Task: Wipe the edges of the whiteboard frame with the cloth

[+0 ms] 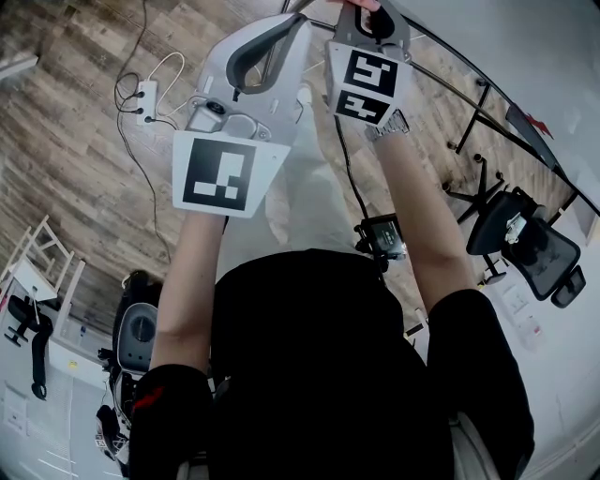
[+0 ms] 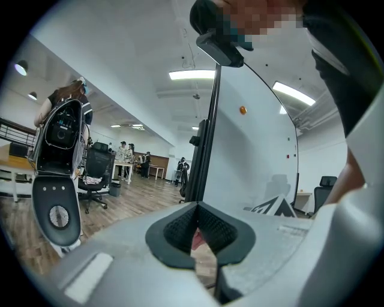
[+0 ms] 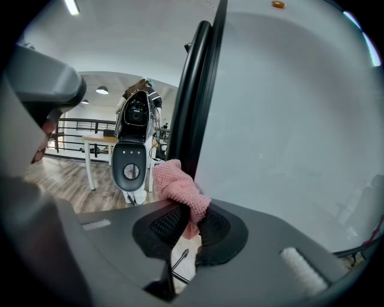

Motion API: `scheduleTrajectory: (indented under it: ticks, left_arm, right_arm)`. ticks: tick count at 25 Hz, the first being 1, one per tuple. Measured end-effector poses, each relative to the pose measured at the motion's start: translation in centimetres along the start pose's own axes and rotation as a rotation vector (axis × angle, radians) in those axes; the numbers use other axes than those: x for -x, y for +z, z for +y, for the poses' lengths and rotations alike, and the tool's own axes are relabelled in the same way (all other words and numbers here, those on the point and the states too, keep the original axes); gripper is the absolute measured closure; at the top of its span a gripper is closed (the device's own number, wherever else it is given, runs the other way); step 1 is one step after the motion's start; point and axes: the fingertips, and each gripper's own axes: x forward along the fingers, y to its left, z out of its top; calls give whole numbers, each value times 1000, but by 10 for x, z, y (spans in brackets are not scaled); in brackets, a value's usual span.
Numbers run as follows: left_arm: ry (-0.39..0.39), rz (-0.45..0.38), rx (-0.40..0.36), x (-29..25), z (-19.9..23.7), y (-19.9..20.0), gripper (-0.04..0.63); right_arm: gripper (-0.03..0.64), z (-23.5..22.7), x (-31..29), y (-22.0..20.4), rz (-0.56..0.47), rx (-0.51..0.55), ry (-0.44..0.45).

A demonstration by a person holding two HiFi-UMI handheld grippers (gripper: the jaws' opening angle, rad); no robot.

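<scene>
My right gripper [image 3: 192, 225] is shut on a pink knitted cloth [image 3: 180, 183]. The cloth bulges out above the pads and touches the black whiteboard frame [image 3: 195, 90], which runs upright beside the white board surface [image 3: 288, 120]. In the left gripper view, my left gripper [image 2: 197, 231] has its pads together with nothing between them, close to the same black frame [image 2: 210, 120]. The head view shows both raised in front of the person, the left gripper [image 1: 286, 23] beside the right gripper [image 1: 367, 23].
A black office chair [image 1: 525, 244] stands right of the board's base. A power strip [image 1: 145, 98] with cables lies on the wood floor. A black-and-white machine on a stand [image 3: 132, 150] is behind the frame. People [image 2: 123, 159] stand far back.
</scene>
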Motion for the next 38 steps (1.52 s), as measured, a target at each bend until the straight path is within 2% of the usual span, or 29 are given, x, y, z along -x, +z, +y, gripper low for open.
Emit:
scheduleTrajectory:
  ticks: [25,30,38]
  left_arm:
    - [21,16,12,7,6,-13,594]
    - [14,21,6,13,0,-13,594]
    - [-17,28,-24,21,-11,-6,594]
  right_arm:
    - [583,6,-9,-33,81,-21,-7]
    - [584,10,1,-51,135,-60,3]
    - [584,8,24,-44,115,-108,7]
